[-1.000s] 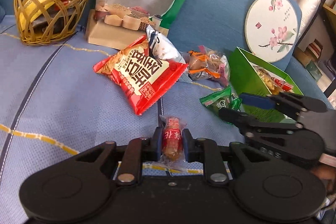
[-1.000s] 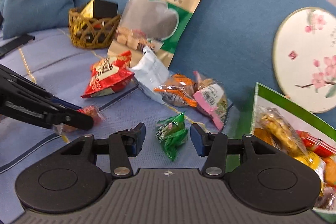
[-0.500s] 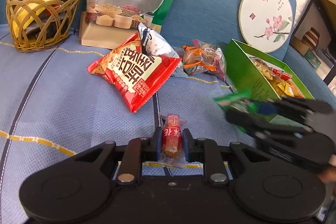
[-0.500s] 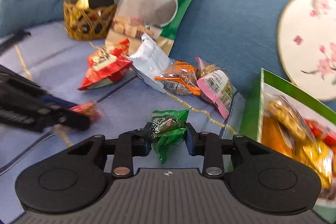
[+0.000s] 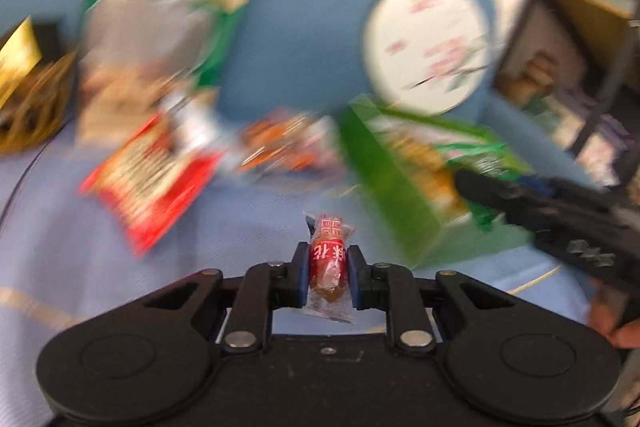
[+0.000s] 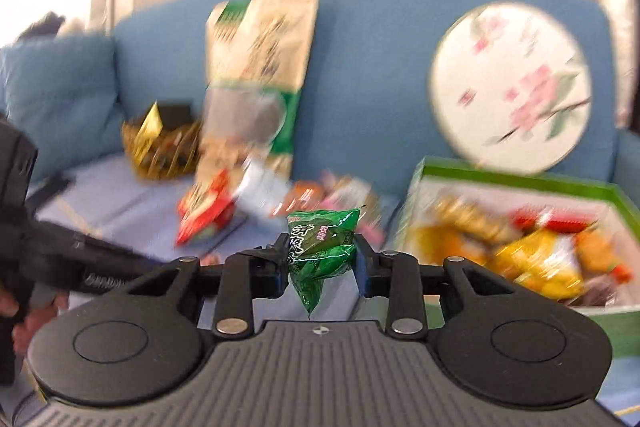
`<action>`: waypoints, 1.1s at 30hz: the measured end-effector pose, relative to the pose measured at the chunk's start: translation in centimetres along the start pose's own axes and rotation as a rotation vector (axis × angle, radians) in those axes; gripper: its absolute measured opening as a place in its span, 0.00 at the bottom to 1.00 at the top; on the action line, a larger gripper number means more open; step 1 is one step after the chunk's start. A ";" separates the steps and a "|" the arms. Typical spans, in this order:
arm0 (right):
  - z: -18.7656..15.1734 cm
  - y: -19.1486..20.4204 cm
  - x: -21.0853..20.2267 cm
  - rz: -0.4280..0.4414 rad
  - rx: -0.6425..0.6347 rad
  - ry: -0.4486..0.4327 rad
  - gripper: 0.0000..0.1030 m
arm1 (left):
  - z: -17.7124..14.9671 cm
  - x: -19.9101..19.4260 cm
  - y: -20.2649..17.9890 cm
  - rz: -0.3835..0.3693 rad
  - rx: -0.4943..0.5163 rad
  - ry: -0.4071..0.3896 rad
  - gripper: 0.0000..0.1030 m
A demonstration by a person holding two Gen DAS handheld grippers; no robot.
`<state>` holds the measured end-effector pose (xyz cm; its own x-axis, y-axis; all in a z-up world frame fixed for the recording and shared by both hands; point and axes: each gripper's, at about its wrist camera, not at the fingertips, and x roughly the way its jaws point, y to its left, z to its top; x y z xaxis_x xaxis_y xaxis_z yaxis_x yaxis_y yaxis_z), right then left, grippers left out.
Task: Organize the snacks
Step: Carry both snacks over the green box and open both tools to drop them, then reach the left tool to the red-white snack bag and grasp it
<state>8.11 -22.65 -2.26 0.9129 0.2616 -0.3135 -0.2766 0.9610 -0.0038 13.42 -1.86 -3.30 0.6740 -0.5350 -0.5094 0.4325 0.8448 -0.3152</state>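
My left gripper (image 5: 327,269) is shut on a small red-wrapped candy (image 5: 327,259), held above the blue sofa seat. My right gripper (image 6: 321,259) is shut on a small green snack packet (image 6: 320,247), lifted clear of the seat. In the left wrist view the right gripper (image 5: 476,183) reaches in from the right with the green packet over the green box (image 5: 384,171). That green box (image 6: 516,183), full of orange and red snacks, sits just right of the right gripper. Both views are motion-blurred.
A red chip bag (image 5: 148,183), a silver packet and several small wrapped snacks (image 5: 288,147) lie on the seat. A tall beige-green pouch (image 6: 260,75) and a round floral fan (image 6: 512,87) lean on the backrest. A wicker basket (image 6: 160,147) stands far left.
The right gripper closed on the green packet and lifted it toward the green box. The left gripper, still holding the red candy, rose and swung right.
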 end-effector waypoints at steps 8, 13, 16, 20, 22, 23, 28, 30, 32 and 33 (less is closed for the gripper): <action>0.2 -8.6 -2.3 -0.306 0.197 -0.079 0.55 | 4.6 5.9 -8.2 -0.119 0.040 -0.047 0.50; -0.5 -11.6 -2.4 -0.419 0.293 -0.070 0.55 | 5.7 9.9 -9.5 -0.101 0.028 -0.020 0.50; -1.0 -12.4 -1.4 -0.444 0.290 -0.048 0.56 | 5.7 11.2 -9.2 -0.083 0.019 -0.003 0.51; -2.0 -12.5 1.5 -0.404 0.298 0.109 0.77 | 4.9 10.5 -7.9 -0.091 -0.026 -0.037 1.00; -1.6 -11.8 1.2 -0.430 0.248 0.086 0.87 | 4.6 9.3 -7.4 -0.077 -0.035 -0.040 1.00; -1.4 -11.4 0.9 -0.444 0.215 0.059 0.96 | 4.5 8.8 -7.1 -0.077 -0.039 -0.043 1.00; -1.1 -9.3 -0.6 -0.421 0.178 -0.022 1.00 | 3.1 5.3 -4.1 -0.044 -0.130 -0.041 1.00; -1.3 -8.4 -0.6 -0.355 0.199 -0.016 1.00 | 2.2 3.9 -2.7 0.003 -0.156 -0.042 1.00; -1.2 -7.4 -0.4 -0.281 0.204 -0.017 1.00 | 1.5 2.3 -1.1 0.055 -0.169 -0.041 1.00; -1.1 -6.9 -0.3 -0.249 0.202 -0.020 1.00 | 1.4 1.5 -0.2 0.086 -0.174 -0.044 1.00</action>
<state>9.45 -29.45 -3.22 0.9513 0.0161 -0.3079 0.0193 0.9935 0.1117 15.17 -2.81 -2.90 0.7310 -0.4572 -0.5065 0.2642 0.8741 -0.4077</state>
